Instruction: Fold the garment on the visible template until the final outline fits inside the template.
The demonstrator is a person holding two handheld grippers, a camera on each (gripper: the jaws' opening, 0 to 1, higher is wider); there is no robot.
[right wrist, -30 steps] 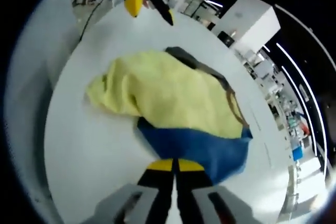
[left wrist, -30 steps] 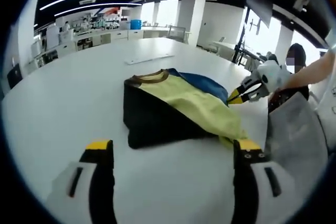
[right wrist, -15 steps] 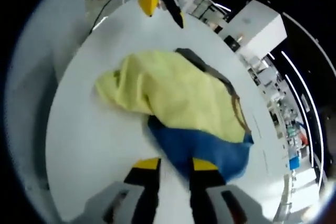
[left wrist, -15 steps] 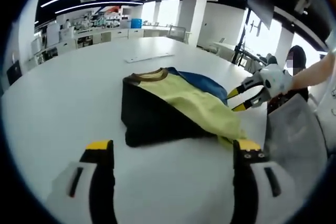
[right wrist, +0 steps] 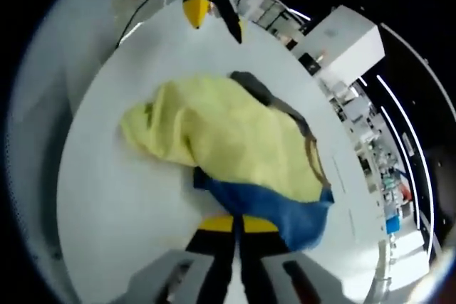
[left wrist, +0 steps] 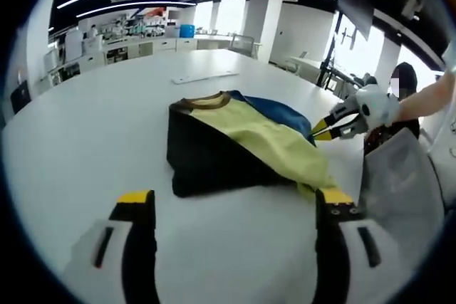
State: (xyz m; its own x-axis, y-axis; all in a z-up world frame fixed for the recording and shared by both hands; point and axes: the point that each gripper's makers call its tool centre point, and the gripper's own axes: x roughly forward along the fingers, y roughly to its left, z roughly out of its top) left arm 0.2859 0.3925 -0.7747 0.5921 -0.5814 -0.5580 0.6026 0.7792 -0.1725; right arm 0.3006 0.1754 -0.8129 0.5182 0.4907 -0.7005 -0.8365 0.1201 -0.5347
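In the left gripper view the garment (left wrist: pixel 239 144) lies partly folded at mid-frame on the white surface (left wrist: pixel 85 126), its long axis running from 11 o'clock to 4 o'clock, brown collar toward 11 o'clock. The left gripper (left wrist: pixel 235 208) hovers short of it, jaws spread wide. In the right gripper view the right gripper (right wrist: pixel 238 224) has its jaws pressed together, pinching the garment's blue edge.
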